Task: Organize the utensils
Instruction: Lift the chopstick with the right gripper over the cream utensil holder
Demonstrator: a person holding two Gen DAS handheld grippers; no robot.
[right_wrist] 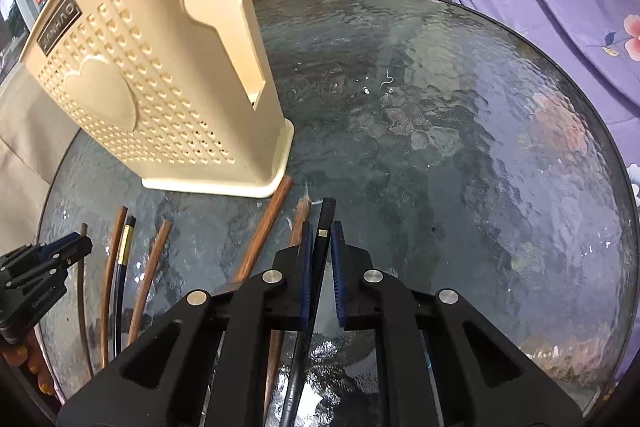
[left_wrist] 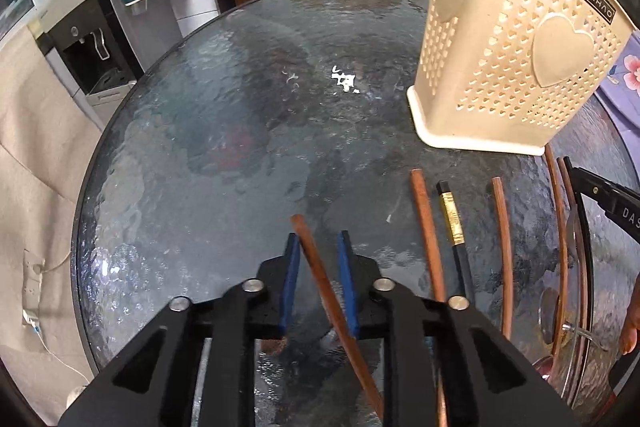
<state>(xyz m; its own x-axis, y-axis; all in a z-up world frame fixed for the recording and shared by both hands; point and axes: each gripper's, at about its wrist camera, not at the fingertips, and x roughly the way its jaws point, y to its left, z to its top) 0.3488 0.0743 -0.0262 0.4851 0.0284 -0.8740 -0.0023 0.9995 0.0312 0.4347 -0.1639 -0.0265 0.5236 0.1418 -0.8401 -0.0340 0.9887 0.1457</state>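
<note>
Left gripper (left_wrist: 319, 281) pinches a brown chopstick (left_wrist: 320, 275); right gripper (right_wrist: 321, 275) pinches a black chopstick (right_wrist: 323, 247) (both shafts along the fingers). Cream utensil holder (right_wrist: 160, 87) sits upper left of right view, nearer right gripper.

Both views are evenly and fairly brightly lit, with soft, faint shadows. The round rippled dark glass desk (left_wrist: 224, 131) throws white glare at its middle and along its near edge. Fisheye distortion bends straight lines toward the frame edges, and black vignetting fills the corners. Focus is sharp throughout.
</note>
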